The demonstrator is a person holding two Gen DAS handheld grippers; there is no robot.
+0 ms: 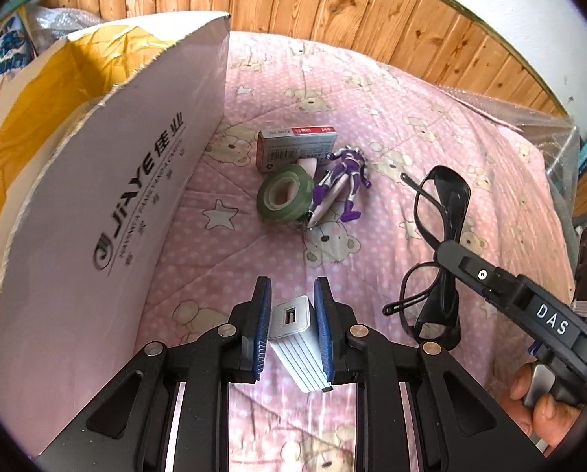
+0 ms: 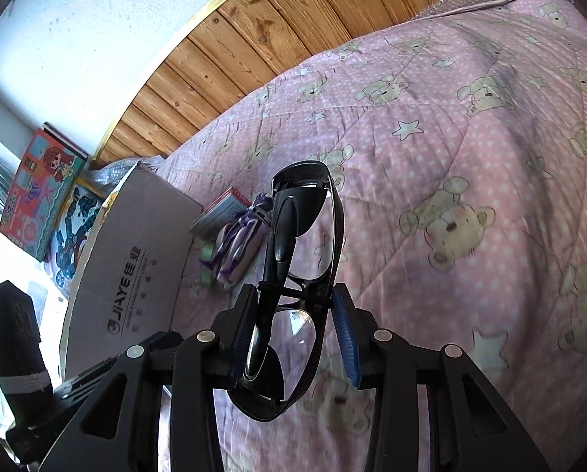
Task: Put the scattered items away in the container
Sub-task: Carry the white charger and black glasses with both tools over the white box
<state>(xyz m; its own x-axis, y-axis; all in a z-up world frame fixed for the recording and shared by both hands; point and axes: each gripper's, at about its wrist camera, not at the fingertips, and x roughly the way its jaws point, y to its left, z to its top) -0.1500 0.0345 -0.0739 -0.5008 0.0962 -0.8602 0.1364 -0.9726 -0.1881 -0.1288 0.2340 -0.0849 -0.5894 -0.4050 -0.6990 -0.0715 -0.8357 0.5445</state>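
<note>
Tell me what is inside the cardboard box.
Inside the cardboard box, the left wrist view shows only crumpled yellow lining against its inner walls. No tidied item shows there. The near wall hides the bottom, so anything lying low inside cannot be seen.

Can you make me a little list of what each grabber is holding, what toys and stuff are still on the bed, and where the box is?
left gripper: shut on white USB charger
right gripper: shut on black glasses
still on the quilt: green tape roll, purple toy figure, red-and-grey small box
how they lie: bunched close together
container: cardboard box, standing left of the pile, open on top
put away so far: cannot tell
</note>
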